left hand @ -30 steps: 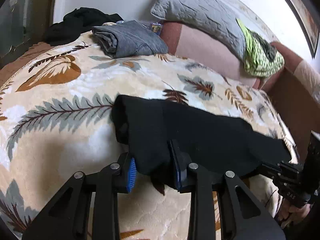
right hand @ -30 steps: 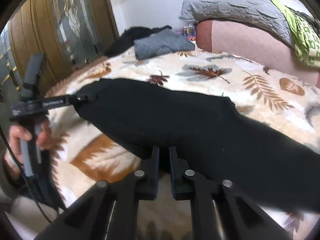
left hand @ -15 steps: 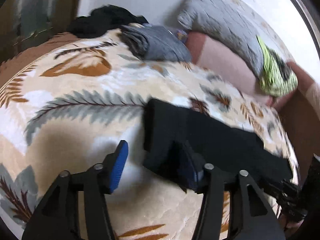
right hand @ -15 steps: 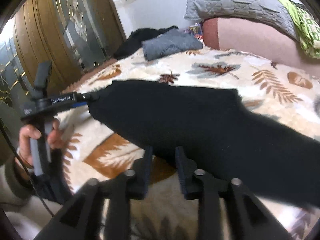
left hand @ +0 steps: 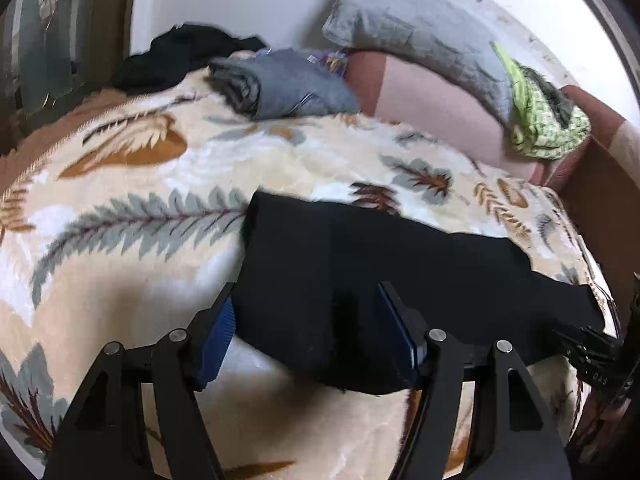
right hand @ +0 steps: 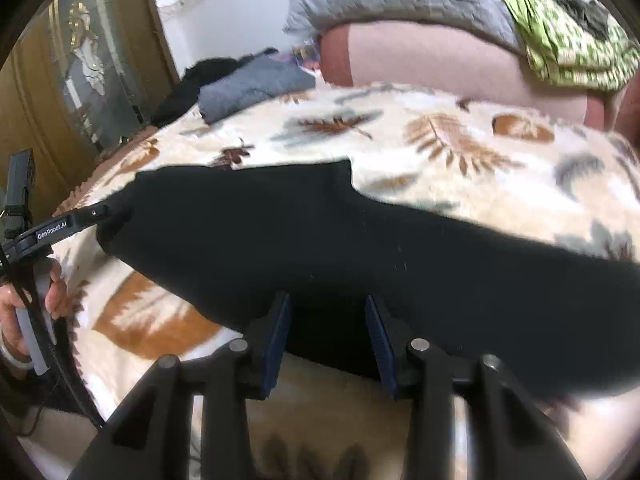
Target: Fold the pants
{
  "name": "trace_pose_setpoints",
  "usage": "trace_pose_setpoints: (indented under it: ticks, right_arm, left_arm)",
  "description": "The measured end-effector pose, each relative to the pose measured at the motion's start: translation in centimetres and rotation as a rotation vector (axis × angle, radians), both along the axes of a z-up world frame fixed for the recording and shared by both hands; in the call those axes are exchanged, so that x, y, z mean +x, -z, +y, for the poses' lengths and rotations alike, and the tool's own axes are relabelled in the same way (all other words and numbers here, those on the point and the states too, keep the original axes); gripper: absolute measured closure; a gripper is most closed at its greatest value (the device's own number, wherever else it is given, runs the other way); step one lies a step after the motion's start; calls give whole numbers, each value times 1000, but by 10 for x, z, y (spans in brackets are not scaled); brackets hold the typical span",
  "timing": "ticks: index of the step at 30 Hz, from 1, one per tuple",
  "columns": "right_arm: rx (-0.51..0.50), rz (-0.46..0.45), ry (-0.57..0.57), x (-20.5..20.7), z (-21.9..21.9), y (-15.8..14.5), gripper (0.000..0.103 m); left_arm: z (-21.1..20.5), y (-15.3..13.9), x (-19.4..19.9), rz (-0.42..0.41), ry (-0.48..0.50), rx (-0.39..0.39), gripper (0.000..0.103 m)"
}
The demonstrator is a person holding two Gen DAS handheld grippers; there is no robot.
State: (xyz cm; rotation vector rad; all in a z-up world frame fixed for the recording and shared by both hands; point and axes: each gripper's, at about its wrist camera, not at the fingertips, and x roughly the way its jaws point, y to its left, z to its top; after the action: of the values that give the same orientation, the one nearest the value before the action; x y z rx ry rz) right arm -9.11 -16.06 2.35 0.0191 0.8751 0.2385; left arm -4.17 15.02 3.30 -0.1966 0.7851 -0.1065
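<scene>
From the left wrist we see the black pants [left hand: 360, 264] lying flat across the leaf-patterned blanket [left hand: 132, 208] on the bed, one squared end toward the middle of the bed and the rest running off to the right. Our left gripper [left hand: 316, 332] has its blue-padded fingers spread wide, one on each side of the near edge of the cloth, gripping nothing. At the far right edge the other tool is just visible at the cloth's tip. Behind lie a folded grey garment [left hand: 284, 84], a dark heap [left hand: 184, 56], a grey pillow [left hand: 412, 28] and a green patterned cloth [left hand: 544, 120] (none of them in our way). From the right wrist, the pants [right hand: 360, 248] stretch from left to right, and our right gripper [right hand: 326, 328] also stands apart over the near hem, with nothing between its pads. The left gripper [right hand: 100, 216] shows at the left end of the cloth. We judge the step to be regrasping for a fold: we should lower both tools until the pads bracket every layer, close at matching points along the same edge, and lift evenly so the fold lands square.
</scene>
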Motion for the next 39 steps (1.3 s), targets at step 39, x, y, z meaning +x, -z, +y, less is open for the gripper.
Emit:
trace_pose_setpoints:
  ticks: [39]
  right_arm:
    - [66, 35, 552, -12, -239, -36, 41]
  left_arm:
    - [-257, -10, 25, 130, 500, 30, 24]
